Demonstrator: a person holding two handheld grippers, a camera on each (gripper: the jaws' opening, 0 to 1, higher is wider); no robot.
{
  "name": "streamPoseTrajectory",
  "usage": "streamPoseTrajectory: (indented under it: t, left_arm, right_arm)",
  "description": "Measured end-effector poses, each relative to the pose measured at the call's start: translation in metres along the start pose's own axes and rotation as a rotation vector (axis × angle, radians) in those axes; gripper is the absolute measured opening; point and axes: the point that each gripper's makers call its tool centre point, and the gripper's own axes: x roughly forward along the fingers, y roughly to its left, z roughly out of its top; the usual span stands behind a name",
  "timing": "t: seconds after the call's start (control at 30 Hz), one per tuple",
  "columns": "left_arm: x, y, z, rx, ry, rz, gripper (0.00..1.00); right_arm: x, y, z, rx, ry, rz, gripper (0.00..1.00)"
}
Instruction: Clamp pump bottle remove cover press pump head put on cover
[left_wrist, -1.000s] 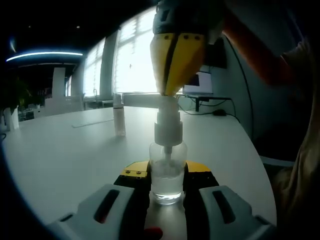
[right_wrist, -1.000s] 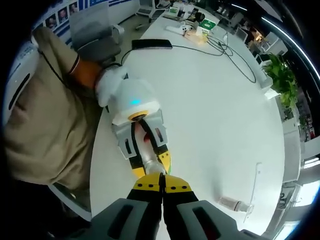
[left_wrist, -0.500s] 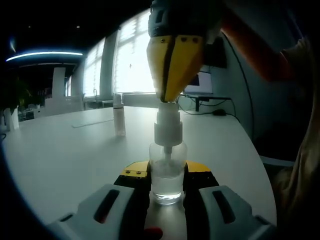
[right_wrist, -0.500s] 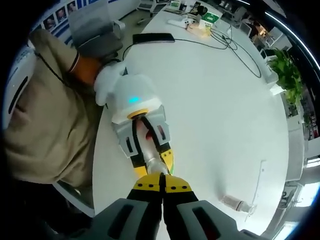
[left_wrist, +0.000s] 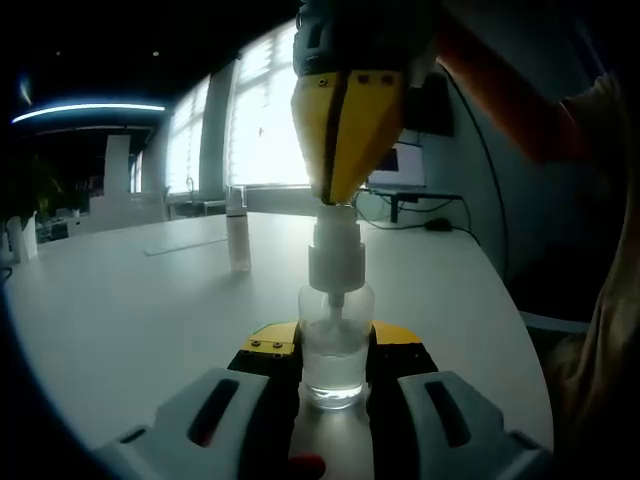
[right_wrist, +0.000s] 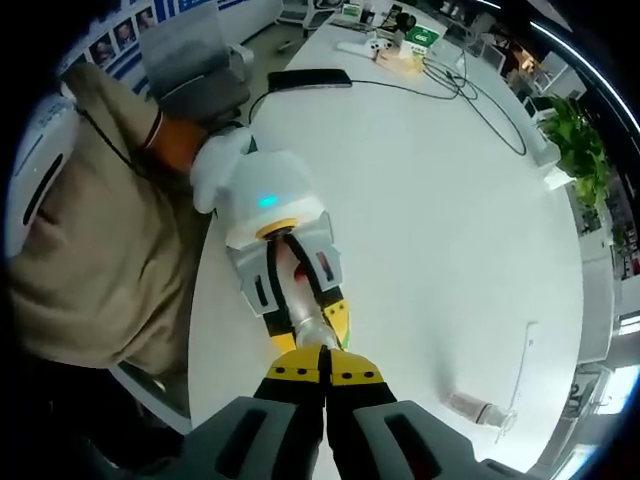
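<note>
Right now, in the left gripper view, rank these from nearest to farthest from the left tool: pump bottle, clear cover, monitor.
1. pump bottle, clamped in the left tool.
2. clear cover, upright on the table, left of centre.
3. monitor, beyond the table's far edge.

A broad white worktop (right_wrist: 440, 230) — bright windows (left_wrist: 262, 120) behind, a potted plant (right_wrist: 578, 150) at its edge.

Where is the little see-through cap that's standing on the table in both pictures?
Left gripper view: the clear cover stands upright left of centre, behind and left of the pump bottle.
Right gripper view: the clear cover is at lower right on the white table.
Shared landmark: the pump bottle, held in the left claw, with the right claw on its pump head.
</note>
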Motion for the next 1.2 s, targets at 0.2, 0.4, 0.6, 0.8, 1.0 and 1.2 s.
streamPoseTrajectory:
  t: [0.2,0.4,0.6,0.8,1.0,1.2]
  left_arm:
    - [0.0000,-0.0001,0.0001,-0.001,0.000,0.000,0.16]
    - [0.0000,0.0007,0.0001,0.000,-0.001,0.000,0.16]
    - [0.0000,0.0002,0.0004,0.004,0.000,0.001,0.16]
    - [-0.0001,0.0004,0.0003,-0.001,-0.001,-0.002,0.16]
    - [0.0000,-0.0001,0.0003,0.001,-0.001,0.000,0.16]
    - [0.0001,0.0000,0.0003,-0.001,-0.001,-0.001,0.16]
  right_arm:
    - [-0.0012,-0.0003,0.0002,0.003,0.001,-0.026,0.00]
    - [-0.0068,-0.0012,0.0003,0.021,-0.026,-0.042,0.00]
    - [-0.0086,-0.0008,0.0005,0.036,-0.063,-0.075,0.00]
    - [-0.0085,-0.0015,0.0016,0.020,-0.062,-0.102,0.00]
    - [-0.0087,-0.0013,0.0016,0.029,-0.071,-0.116,0.00]
    - [-0.0084,-0.0017,0.0026,0.009,-0.056,-0.122,0.00]
